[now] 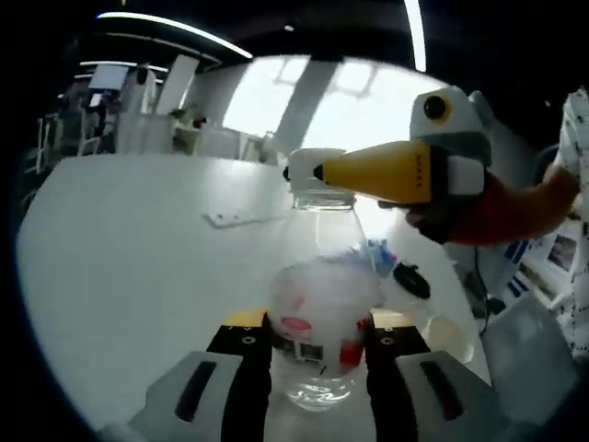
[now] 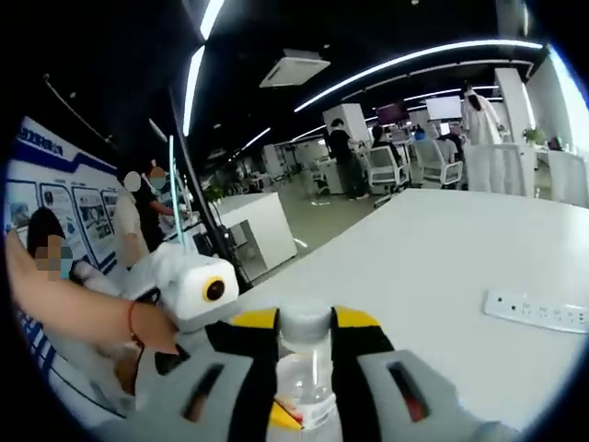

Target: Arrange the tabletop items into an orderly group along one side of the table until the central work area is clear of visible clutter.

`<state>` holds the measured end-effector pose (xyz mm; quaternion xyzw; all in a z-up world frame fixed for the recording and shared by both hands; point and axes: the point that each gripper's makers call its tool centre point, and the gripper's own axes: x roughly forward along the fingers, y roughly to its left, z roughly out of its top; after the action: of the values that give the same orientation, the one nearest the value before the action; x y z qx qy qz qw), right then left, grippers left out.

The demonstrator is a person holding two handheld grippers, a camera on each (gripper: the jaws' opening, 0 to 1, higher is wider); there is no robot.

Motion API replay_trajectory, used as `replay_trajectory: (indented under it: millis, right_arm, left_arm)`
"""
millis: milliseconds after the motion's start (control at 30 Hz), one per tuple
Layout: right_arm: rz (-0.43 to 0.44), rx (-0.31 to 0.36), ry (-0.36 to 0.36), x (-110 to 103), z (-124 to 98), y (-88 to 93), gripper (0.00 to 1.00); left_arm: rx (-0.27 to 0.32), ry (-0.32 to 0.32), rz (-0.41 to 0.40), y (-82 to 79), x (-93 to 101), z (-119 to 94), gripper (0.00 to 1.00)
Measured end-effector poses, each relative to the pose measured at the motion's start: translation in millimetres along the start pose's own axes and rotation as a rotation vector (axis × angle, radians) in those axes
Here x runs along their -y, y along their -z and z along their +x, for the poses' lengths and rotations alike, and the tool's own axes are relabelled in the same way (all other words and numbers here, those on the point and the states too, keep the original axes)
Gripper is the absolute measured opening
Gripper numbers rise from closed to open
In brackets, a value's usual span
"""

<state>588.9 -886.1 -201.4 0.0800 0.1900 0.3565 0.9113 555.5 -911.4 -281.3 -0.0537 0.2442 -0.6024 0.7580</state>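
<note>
Both grippers grip one clear bottle (image 1: 320, 304) holding crumpled paper.

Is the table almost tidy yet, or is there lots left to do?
The white table looks mostly bare already. Right now both grippers hold one clear bottle: the left gripper squeezes its body, and the right gripper has its fingers on the white cap. Still left: set the bottle at the side, and maybe the power strip.
</note>
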Motion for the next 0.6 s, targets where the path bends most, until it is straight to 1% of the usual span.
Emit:
replay_trajectory:
  millis: [233, 600]
  right_arm:
    - [-0.05, 0.022, 0.01, 0.8, -3.9, -3.3, 0.18]
    - [-0.14, 0.029, 0.022, -0.8, -7.6, -4.5, 0.18]
  left_arm:
    - [-0.01, -0.014, 0.1, -4.6, -7.7, 4.6, 0.36]
    - [0.016, -0.008, 0.214, -9.8, -11.5, 8.9, 0.36]
